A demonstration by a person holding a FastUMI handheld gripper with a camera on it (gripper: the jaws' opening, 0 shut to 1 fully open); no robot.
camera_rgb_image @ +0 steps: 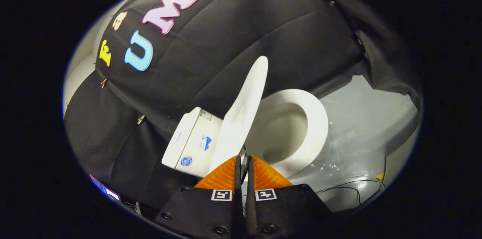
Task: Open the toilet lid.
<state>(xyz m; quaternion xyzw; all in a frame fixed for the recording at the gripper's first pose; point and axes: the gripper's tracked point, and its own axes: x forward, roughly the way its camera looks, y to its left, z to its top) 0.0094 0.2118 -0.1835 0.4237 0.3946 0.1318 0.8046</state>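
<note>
**Lid raised partway, edge pinched**

The gripper (244,162) is closing its fingers together on the near edge of the toilet lid (241,118), which is standing tilted up at twelve o'clock from the fingertips. The seat ring (314,126) and bowl are lying exposed toward two o'clock, the tank (188,143) toward ten o'clock. Judgement: the lifting step is in hand; next calls for swinging the lid back toward the tank, then releasing.

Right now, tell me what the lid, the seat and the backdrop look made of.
Lid, pinched edge-on in the gripper: thin, smooth white, probably plastic. Seat: glossy white, plastic or ceramic, can't tell. Backdrop: matte black cloth, creased.
</note>
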